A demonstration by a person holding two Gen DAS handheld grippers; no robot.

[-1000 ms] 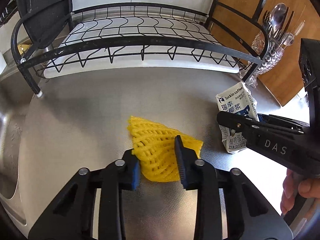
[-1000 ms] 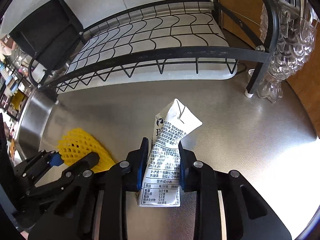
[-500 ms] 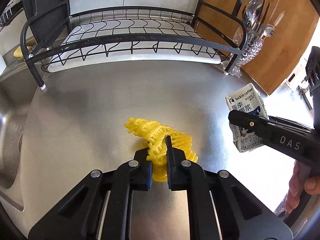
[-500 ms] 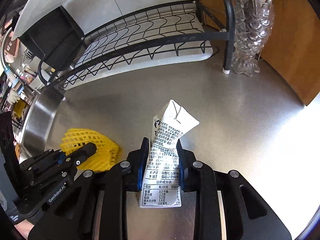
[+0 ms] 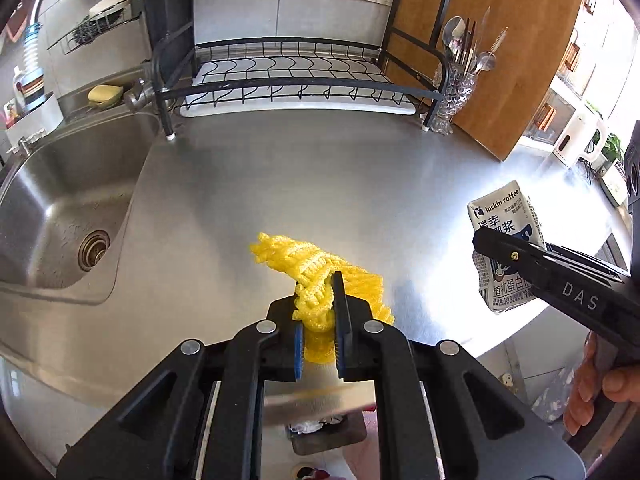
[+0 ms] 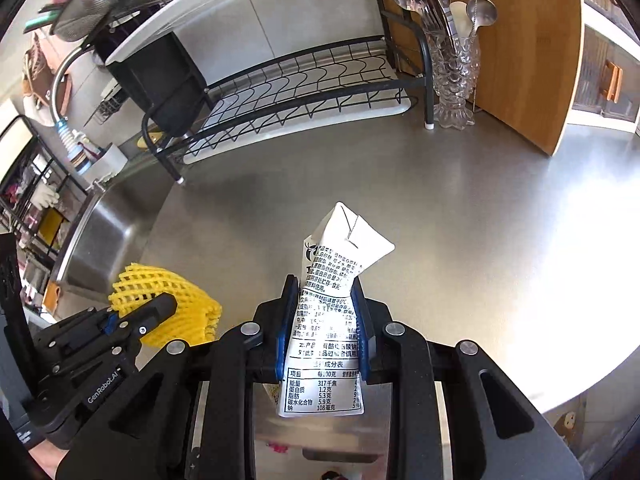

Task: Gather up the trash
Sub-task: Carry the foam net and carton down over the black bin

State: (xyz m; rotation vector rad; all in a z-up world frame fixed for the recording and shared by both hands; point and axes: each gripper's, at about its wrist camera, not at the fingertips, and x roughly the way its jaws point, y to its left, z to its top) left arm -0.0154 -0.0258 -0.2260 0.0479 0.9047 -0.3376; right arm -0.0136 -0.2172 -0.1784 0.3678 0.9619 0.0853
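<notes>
A yellow foam fruit net (image 5: 316, 280) hangs pinched between the pads of my left gripper (image 5: 320, 312), lifted off the steel counter. In the right wrist view the same net (image 6: 168, 300) shows at lower left, held by the left gripper (image 6: 136, 320). A crumpled white drink carton (image 6: 332, 320) with black print is clamped upright in my right gripper (image 6: 326, 304). From the left wrist view the carton (image 5: 504, 224) and the right gripper (image 5: 520, 256) are at the right, near the counter's edge.
A steel counter (image 5: 320, 176) lies below, with a sink (image 5: 60, 216) on the left. A black dish rack (image 5: 292, 76) stands at the back, beside a glass cutlery holder (image 5: 456, 92) and a wooden board (image 5: 500, 60). A hand (image 5: 600, 392) holds the right gripper's handle.
The left gripper has shut on the yellow net and lifted it. Both grippers have pulled back and up from the rack, the right one still carrying the carton.
</notes>
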